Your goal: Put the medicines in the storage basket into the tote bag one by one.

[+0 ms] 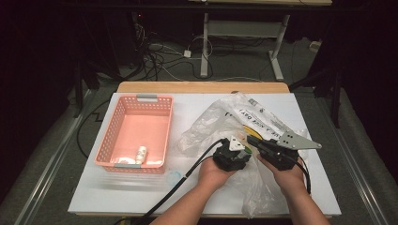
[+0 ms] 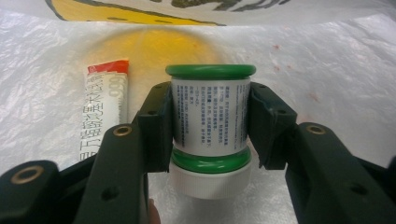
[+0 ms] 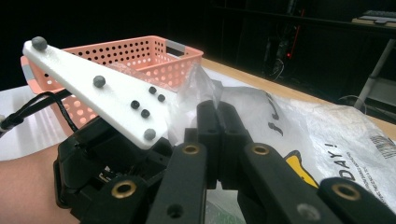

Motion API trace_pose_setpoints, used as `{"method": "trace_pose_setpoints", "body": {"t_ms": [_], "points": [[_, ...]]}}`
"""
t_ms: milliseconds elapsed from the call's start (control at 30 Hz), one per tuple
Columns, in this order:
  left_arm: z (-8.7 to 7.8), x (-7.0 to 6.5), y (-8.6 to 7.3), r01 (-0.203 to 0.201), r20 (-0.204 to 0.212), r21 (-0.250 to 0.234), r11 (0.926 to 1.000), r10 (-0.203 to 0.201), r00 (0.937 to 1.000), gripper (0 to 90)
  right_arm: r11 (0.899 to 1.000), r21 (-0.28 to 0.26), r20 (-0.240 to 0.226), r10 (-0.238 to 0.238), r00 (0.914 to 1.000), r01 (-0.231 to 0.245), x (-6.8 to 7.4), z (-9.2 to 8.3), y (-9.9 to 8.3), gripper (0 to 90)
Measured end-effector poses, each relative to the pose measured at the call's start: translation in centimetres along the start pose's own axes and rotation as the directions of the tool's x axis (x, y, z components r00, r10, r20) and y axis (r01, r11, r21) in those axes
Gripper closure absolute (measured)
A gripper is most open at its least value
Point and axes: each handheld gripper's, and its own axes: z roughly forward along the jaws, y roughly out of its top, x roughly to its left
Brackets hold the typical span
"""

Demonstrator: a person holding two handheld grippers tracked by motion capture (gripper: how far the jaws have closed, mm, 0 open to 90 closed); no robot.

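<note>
**Gripping the bottle inside the bag**

Clamping our left gripper [image 2: 210,121] half-wide on the bottle [image 2: 210,116], we have both pads pressed against its label, inside the plastic bag [image 1: 263,126]. Our right gripper [image 3: 219,135] is fully closed, pinching the bag's edge so the mouth stays lifted. We judge this the pull-out step: the bottle is caught but not yet out of the bag. Next we would need to draw it back through the opening without snagging the film, then carry it left to the pink basket [image 1: 155,101], where a small white item [image 1: 141,152] already lies. The bottle is a white cylinder with green rims, a white cap toward us and fine print on its label. A red-and-white tube [image 2: 105,102] lies just beside it in the bag.
</note>
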Motion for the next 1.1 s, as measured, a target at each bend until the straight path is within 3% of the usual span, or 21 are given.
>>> {"method": "trace_pose_setpoints", "body": {"t_ms": [367, 767, 967, 1100], "points": [[-0.2, 0.2, -0.8, 0.001, 0.000, 0.030, 0.9996, -0.001, 1.0000, 50.1, 1.000, -0.001, -0.001, -0.002, 1.0000, 0.002, 0.1, 0.0, 0.0, 90.0], [-0.9, 0.2, -0.8, 0.000, -0.005, 0.024, 0.9997, 0.000, 1.0000, 36.4, 1.000, -0.002, 0.000, -0.004, 1.0000, 0.004, 0.1, 0.0, 0.0, 90.0], [-1.9, 0.3, -1.3, 0.026, 0.039, 0.009, 0.9996, -0.027, 0.9989, 28.4, 1.000, 0.000, -0.001, -0.003, 1.0000, 0.003, 0.2, -0.1, 0.1, 90.0], [-2.5, 0.2, -1.8, 0.023, 0.054, 0.014, 0.9996, -0.024, 0.9983, 23.3, 1.000, 0.000, -0.002, -0.004, 1.0000, 0.004, 0.2, 0.0, 0.1, 90.0]]}}
